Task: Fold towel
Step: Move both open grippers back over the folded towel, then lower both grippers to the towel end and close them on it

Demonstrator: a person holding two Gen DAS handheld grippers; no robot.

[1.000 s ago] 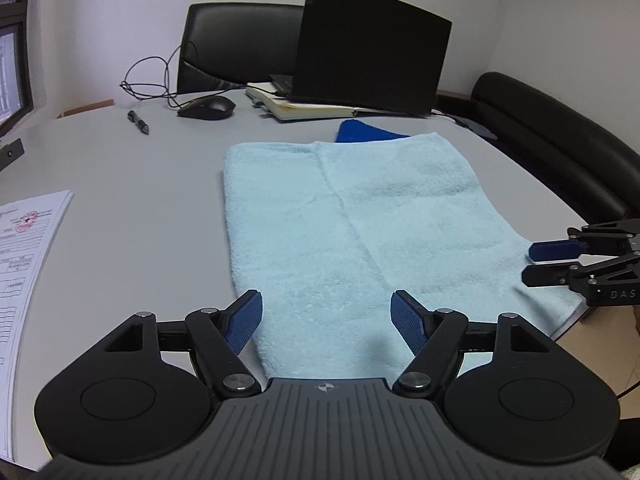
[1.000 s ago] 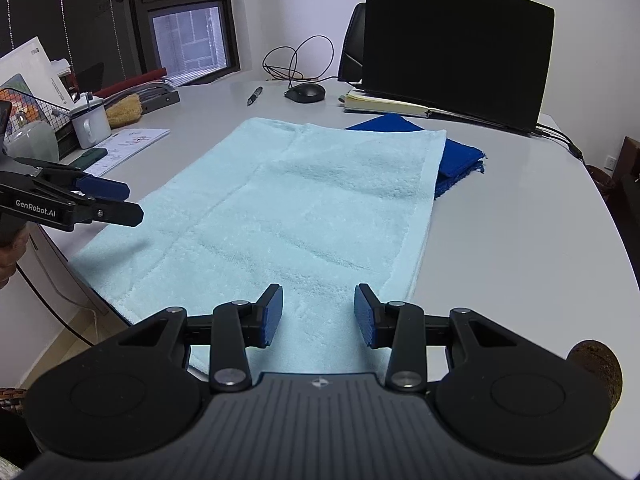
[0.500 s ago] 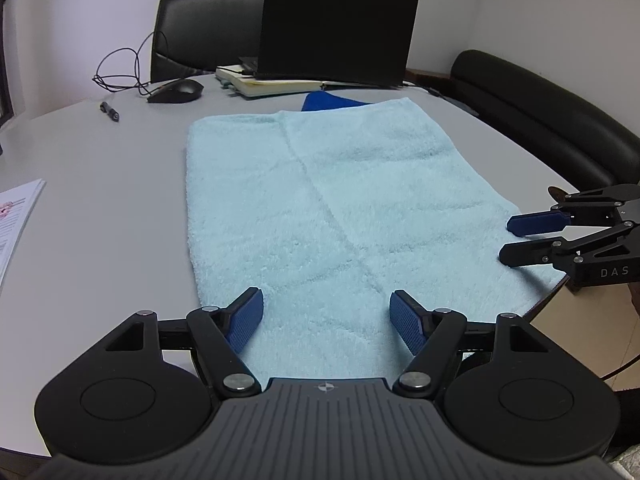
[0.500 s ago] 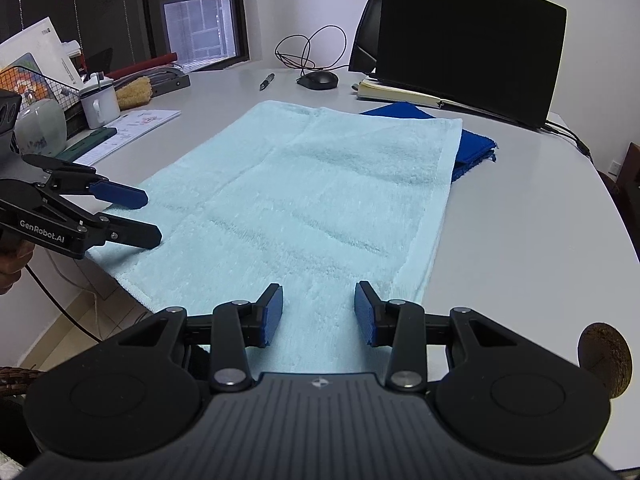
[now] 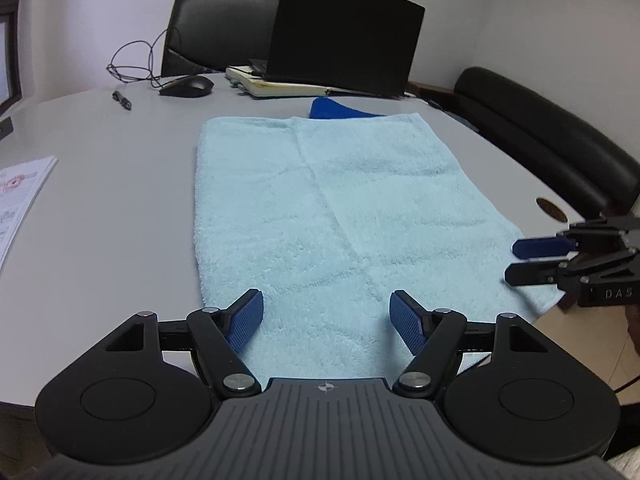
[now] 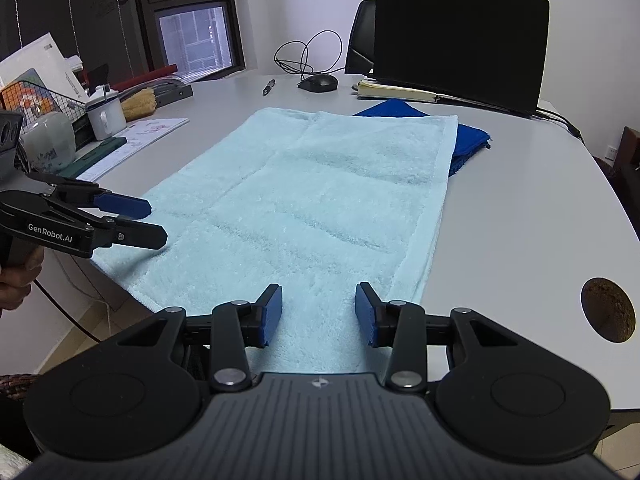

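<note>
The pale aqua terry-cloth towel (image 5: 340,216) is spread out flat on the light grey round-edged table (image 5: 100,184), long side running away from the near edge, and its near corners reach right to the table's rim. You can see faint crease lines crossing it — one lengthwise, a couple across — so the surface looks like a soft grid. The pile is fluffy and the far hem is straight and tidy.

The left gripper (image 5: 326,322) sits low over the towel's near-left end, its blue ribbed pads (image 5: 245,322) spread wide apart with nothing between them. The right gripper (image 6: 318,312) hangs over the near-right end, also gaping, blue pads (image 6: 269,316) clear of the cloth as far as I can tell. Each one shows up side-on in the other's view, fingers parted just above the towel's edge.

A folded dark blue cloth (image 6: 464,140) pokes out from under the towel's far corner. Behind it there's a black laptop (image 6: 460,36) on a notebook (image 6: 396,92), plus a black mouse (image 6: 319,82) and a pen (image 6: 268,87) — well apart from the towel.
</note>
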